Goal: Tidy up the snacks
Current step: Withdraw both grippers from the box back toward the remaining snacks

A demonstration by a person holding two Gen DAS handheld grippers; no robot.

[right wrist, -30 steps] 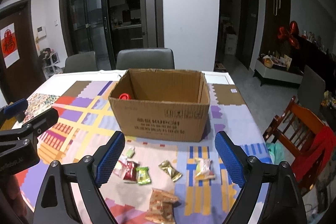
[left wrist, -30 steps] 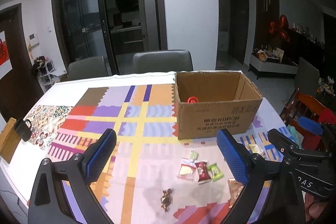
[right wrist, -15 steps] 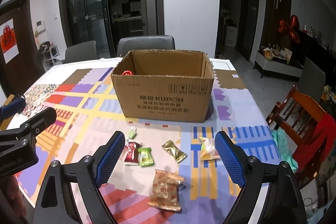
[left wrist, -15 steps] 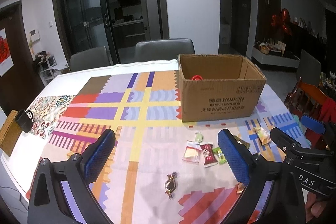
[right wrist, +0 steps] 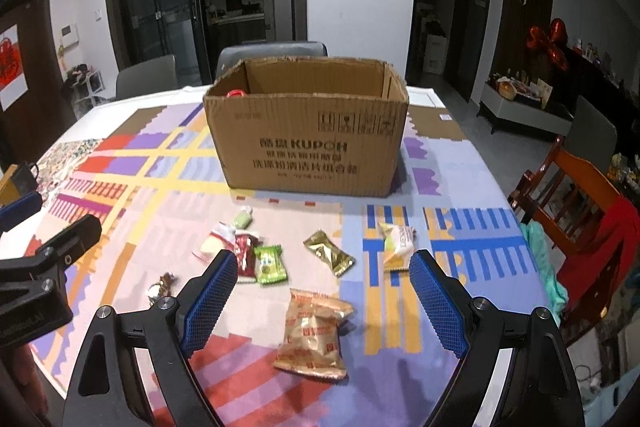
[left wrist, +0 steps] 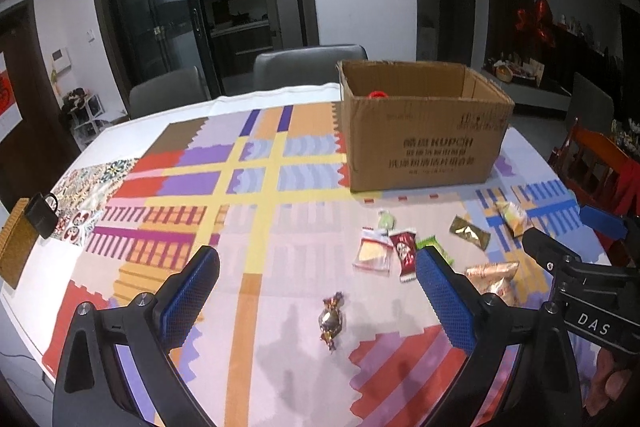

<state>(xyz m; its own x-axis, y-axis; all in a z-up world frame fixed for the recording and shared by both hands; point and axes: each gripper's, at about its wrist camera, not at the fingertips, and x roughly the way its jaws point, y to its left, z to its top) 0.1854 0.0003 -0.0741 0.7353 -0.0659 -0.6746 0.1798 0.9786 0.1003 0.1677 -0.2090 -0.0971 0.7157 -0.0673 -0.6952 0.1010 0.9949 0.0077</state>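
Several wrapped snacks lie loose on the patterned tablecloth in front of an open cardboard box [right wrist: 308, 143] [left wrist: 424, 139]. A large copper-coloured packet [right wrist: 312, 335] lies between the fingers of my right gripper [right wrist: 316, 303], which hangs open above it. Near it are a gold packet [right wrist: 330, 257], a green one [right wrist: 270, 263], a red one [right wrist: 245, 253] and a white-green one [right wrist: 396, 239]. My left gripper [left wrist: 318, 299] is open too, hanging over a twisted foil candy [left wrist: 331, 319]. Something red [right wrist: 235, 93] shows inside the box.
Grey chairs [left wrist: 308, 67] stand behind the table. A wooden chair with red cloth [right wrist: 580, 203] is at the right edge. A woven mat with a small black bag [left wrist: 40, 215] lies at the table's left end. Glass doors and a white wall are behind.
Both grippers have come down toward the table, so the snacks and box look larger and nearer. Their jaws stayed wide apart. No snack has moved.
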